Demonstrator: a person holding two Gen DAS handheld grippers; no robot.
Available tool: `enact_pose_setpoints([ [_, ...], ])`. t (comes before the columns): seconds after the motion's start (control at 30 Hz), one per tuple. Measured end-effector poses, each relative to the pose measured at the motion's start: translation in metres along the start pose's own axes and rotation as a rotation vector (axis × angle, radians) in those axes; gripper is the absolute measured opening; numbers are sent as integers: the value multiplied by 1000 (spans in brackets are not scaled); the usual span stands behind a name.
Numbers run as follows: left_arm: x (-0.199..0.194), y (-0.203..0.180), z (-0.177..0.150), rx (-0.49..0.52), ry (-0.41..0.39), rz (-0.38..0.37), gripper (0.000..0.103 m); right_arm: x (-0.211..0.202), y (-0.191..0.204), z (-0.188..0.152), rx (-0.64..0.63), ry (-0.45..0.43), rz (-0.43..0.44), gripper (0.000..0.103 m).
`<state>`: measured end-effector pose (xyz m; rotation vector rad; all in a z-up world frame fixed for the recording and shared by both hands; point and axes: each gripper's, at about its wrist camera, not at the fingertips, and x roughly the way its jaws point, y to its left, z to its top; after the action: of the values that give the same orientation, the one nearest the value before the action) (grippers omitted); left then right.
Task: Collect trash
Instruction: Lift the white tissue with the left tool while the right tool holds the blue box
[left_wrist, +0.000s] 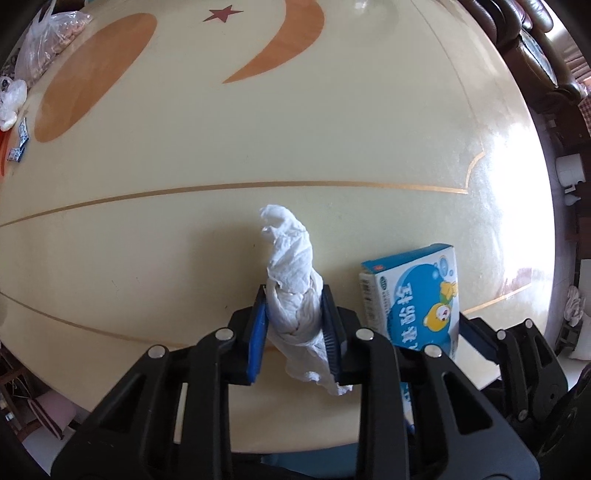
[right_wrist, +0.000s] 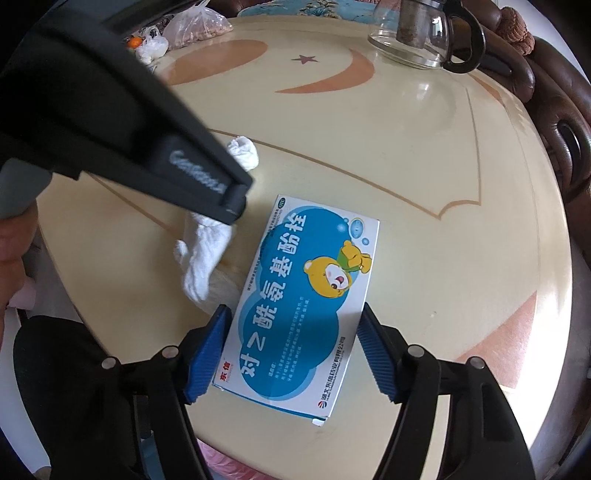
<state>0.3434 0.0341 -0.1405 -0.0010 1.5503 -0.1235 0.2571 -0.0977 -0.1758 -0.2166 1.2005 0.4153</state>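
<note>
Tissue (left_wrist: 295, 291) first: it's a white crumpled wad twisted into a long roll, pinched across its middle by the left gripper (left_wrist: 297, 325), whose blue pads are squeezed in tight on both sides of it, so one end pokes out past the fingertips and a ragged tail hangs back toward the camera. Right next to it is the medicine box (right_wrist: 295, 306), white and blue with a cartoon yellow bear and big Chinese lettering. The right gripper (right_wrist: 293, 349) has its blue pads pressed on the box's two long sides, jaws fairly wide because the box is wide. Both things sit over the cream table (left_wrist: 332, 140), near its front edge; can't really tell whether either is touching the tabletop. From the right wrist view the left gripper's black body cuts across the tissue and hides the middle of it. Toward the far edge there's a glass teapot (right_wrist: 417, 33), cut off at the top, and some plastic bags (left_wrist: 40, 48) at the far left, contents too blurry to make out.
</note>
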Motion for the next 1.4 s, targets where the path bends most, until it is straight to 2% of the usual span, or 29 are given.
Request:
enact_pose_setpoints([
  [0.2,-5,18,-7,8,-4,6,27,-3,-11,16,7,-10,-13,67],
  [0.5,-26,26,-19,29,-44,12,27,-29,-5,12,12,-40,-35,67],
  [0.6,-28,21,-23,27,-45,-21,26,-38,-3,8,17,-49,-40,67],
  [0.8,-34,27,-36,39,-83,-27,26,-57,-2,5,21,-76,-56,67],
  [0.97,-55,31,-48,52,-117,-21,26,-70,-5,3,31,-91,-67,67],
  [1.03,-78,37,-45,57,-129,-21,26,-79,-7,3,39,-101,-67,67],
  [1.4,-97,13,-97,89,-210,-11,26,-139,5,-12,31,-203,-109,67],
])
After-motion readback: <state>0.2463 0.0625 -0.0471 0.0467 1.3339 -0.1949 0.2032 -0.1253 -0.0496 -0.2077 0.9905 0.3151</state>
